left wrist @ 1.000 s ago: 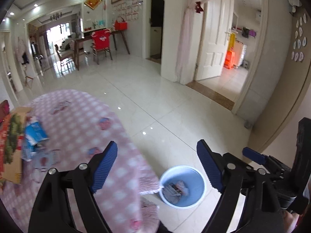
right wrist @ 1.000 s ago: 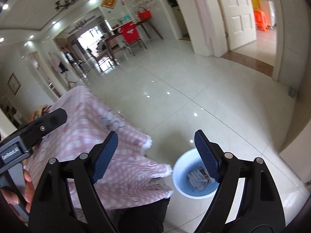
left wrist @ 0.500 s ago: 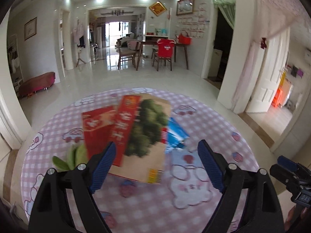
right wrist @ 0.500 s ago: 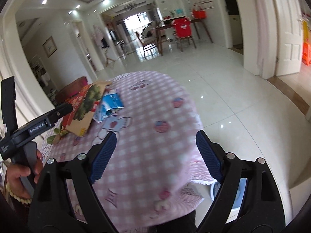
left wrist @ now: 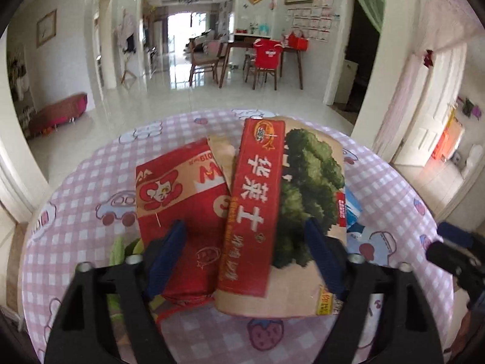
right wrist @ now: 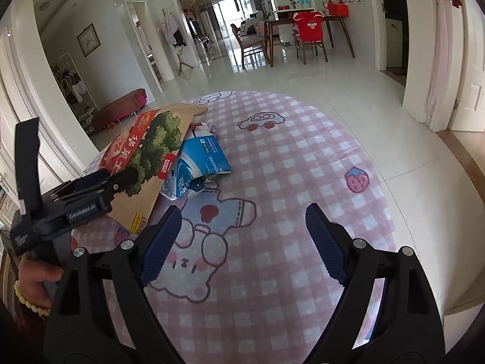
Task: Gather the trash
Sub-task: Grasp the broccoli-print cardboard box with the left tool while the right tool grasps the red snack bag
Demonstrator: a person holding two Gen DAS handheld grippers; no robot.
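A flattened cardboard piece with a green tree print and red strip [left wrist: 291, 212] lies on the round table, over a red cardboard piece [left wrist: 182, 200]. A blue and white crumpled packet [right wrist: 200, 163] lies beside them, its edge showing in the left wrist view [left wrist: 353, 209]. Something green [left wrist: 118, 251] peeks out at the red piece's left. My left gripper [left wrist: 245, 257] is open, its fingers straddling the cardboard close above it. My right gripper [right wrist: 242, 242] is open and empty over the tablecloth, right of the packet. The left gripper also shows in the right wrist view [right wrist: 91, 194].
The round table wears a pink checked cloth [right wrist: 303, 157] with cartoon prints. Glossy white tiled floor [right wrist: 348, 85] surrounds it. A dining table with chairs [left wrist: 260, 57] stands far back. A low red bench [left wrist: 57, 112] is at the left wall.
Both grippers swung away from the blue bin on the floor to the table. The left gripper moved forward and down onto the cardboard pieces. The right gripper now faces the tabletop.
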